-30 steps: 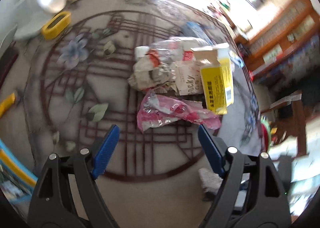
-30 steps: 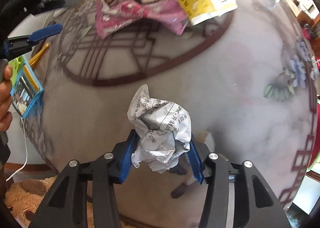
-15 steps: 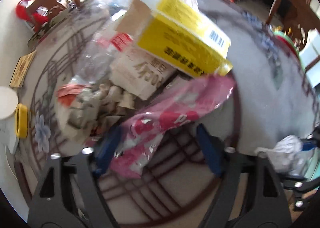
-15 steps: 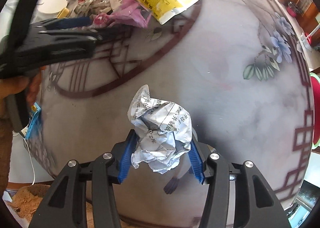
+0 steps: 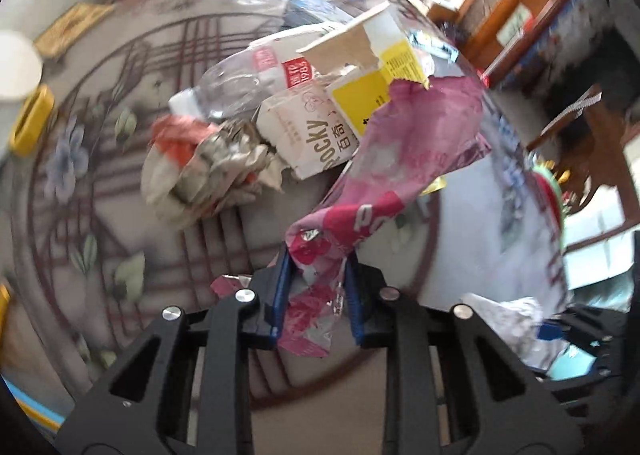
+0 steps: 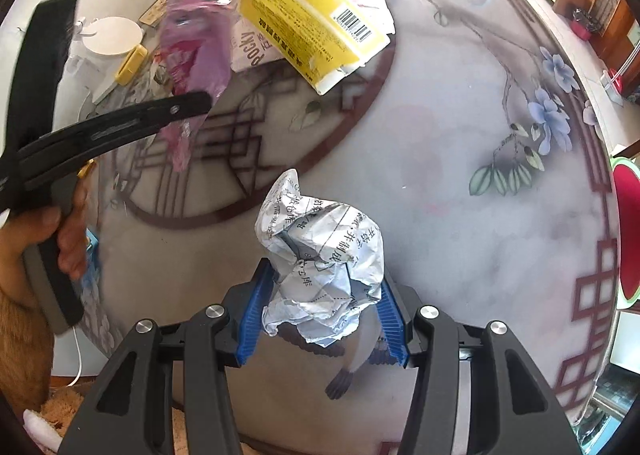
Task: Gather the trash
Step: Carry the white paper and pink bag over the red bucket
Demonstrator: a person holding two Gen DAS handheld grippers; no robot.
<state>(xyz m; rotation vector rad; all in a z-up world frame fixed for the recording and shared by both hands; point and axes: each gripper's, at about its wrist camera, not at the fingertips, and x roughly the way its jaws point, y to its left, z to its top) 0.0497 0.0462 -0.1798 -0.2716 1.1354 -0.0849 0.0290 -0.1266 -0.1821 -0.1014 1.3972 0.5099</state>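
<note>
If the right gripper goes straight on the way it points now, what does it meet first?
Probably the bare tabletop. The right gripper is shut on the crumpled paper, so the paper would touch first. Depth is unclear.

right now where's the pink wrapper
In the left wrist view the pink wrapper sits between the closing jaws of the left gripper, its free end rising in front of the yellow carton, right of the Pocky box.

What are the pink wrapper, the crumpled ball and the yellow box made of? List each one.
Pink wrapper: thin plastic film, likely foil-lined; glossy, with a silvery inner face near the pads.
Crumpled ball: printed paper; matte, sharp creases, black text.
Yellow box: coated cardboard; stiff flat panels, barcode, brown torn flap.
</note>
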